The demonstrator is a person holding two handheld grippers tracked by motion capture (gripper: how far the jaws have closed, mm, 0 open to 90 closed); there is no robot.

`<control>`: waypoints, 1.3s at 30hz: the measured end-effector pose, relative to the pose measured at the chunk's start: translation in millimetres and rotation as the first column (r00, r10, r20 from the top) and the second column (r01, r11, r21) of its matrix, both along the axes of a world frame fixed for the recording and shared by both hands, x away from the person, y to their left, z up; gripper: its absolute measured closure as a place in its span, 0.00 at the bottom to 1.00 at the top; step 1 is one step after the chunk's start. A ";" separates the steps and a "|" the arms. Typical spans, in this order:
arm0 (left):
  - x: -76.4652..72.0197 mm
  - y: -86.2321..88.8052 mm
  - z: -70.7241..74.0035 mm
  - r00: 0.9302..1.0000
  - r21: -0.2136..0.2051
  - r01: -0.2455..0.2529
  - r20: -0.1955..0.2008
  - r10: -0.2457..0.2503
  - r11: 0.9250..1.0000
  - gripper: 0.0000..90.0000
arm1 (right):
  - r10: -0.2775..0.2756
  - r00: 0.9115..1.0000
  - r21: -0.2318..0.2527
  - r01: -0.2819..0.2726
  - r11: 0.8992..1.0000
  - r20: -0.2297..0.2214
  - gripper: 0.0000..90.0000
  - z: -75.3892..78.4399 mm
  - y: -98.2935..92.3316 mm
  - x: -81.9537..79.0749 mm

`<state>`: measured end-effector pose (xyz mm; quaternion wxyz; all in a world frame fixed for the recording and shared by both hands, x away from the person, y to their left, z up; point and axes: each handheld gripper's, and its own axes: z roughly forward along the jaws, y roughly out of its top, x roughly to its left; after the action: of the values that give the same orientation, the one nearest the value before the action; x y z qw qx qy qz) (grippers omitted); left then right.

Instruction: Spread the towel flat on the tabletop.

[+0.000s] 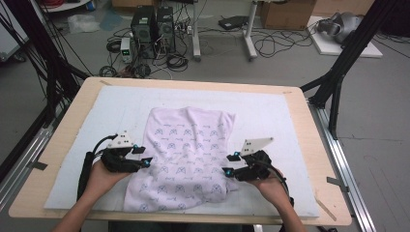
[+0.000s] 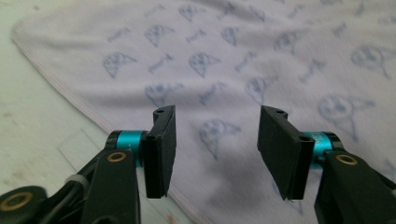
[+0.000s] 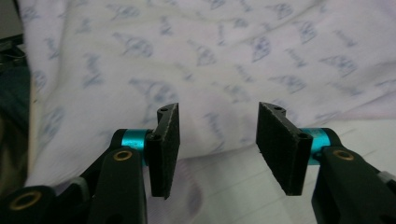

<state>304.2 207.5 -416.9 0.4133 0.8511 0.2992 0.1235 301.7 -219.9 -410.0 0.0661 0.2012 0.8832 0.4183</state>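
A pale pink cloth (image 1: 186,154) printed with small blue figures lies rumpled on a white mat (image 1: 270,111) in the high view. My left gripper (image 1: 144,155) hovers low at the cloth's left edge, and my right gripper (image 1: 230,163) sits at its right edge near the front corner. In the left gripper view the jaws of that gripper (image 2: 215,140) stand apart over the cloth (image 2: 233,60), just inside its hem, with nothing pinched. In the right gripper view that gripper's jaws (image 3: 217,140) are also apart, over the cloth's (image 3: 210,56) edge where it meets the mat.
The mat covers most of a wooden table (image 1: 193,83). Black frame poles (image 1: 338,72) rise at both sides of the table. Beyond the far edge, computer towers (image 1: 152,29), cables and a cardboard box (image 1: 287,13) sit on the floor.
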 end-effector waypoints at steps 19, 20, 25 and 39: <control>-2.9 -7.1 -22.5 1.000 0.079 0.015 -0.006 -0.014 0.997 0.98 | 0.087 0.991 -0.058 -0.093 0.994 -0.098 0.98 -21.8 -8.3 -22.4; -2.7 -6.0 -22.5 1.000 0.081 0.016 -0.005 -0.015 0.997 0.98 | 0.078 0.992 -0.054 -0.084 0.995 -0.095 0.98 -20.6 -11.6 -25.7; -1.4 -1.3 -21.9 1.000 0.071 -0.006 -0.003 0.006 0.997 0.98 | 0.059 0.995 -0.057 -0.063 0.996 -0.075 0.99 -13.3 -28.3 -42.8; -30.4 13.0 9.3 0.996 -0.076 0.086 0.001 -0.086 0.993 0.51 | 0.135 0.990 0.100 -0.131 0.986 -0.042 0.47 -3.1 4.3 -30.9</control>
<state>273.8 220.5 -407.6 0.4500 0.8471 0.2670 0.0931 270.8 -215.5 -413.0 0.0065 0.1549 0.8748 0.4590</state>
